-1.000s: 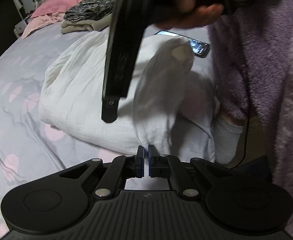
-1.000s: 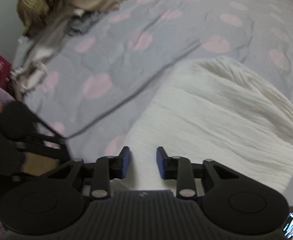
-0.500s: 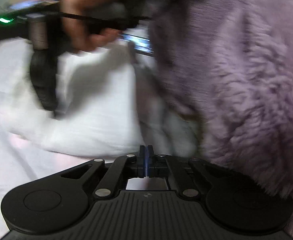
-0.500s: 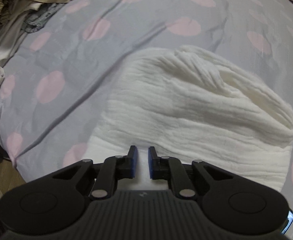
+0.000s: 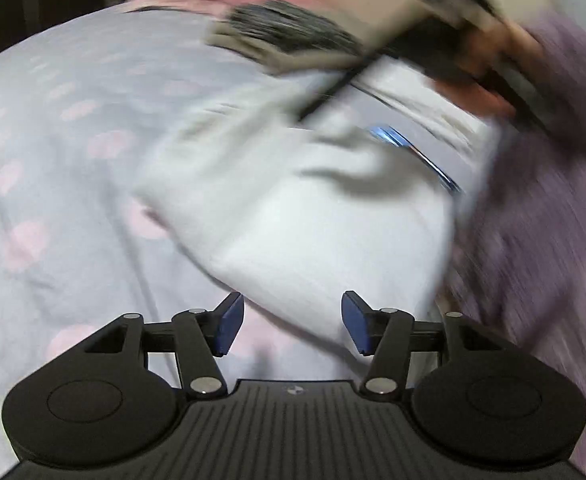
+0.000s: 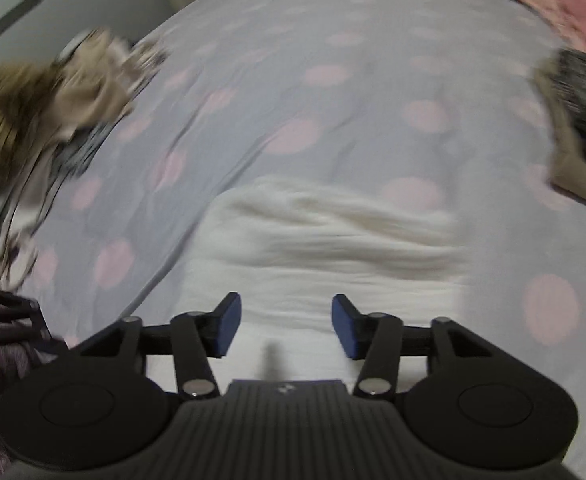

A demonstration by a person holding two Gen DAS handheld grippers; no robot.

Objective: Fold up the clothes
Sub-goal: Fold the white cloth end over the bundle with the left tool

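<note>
Both grippers were seen with jaws opening and nothing pressed between the blue pads. The left gripper was held over the near corner of the white garment, its pads standing apart with cloth and bedsheet visible through the gap. The right gripper was likewise spread, with the white garment lying under and ahead of it, untouched by the pads.

The garment was noted as a folded, puffy bundle resting on the grey bedsheet with pink dots, at the near edge of the bed.

In the left wrist view, heavy motion blur was recorded. A phone with a lit screen was seen at 1 o'clock from the garment's middle, lying on or just beside it; which could not be told. A purple fleece sleeve filled the 3 o'clock side. A hand gripping a dark device was seen at 1 o'clock.

In the right wrist view, a heap of brown and patterned clothes was noted at 10 o'clock, and a folded stack at 2 o'clock.
</note>
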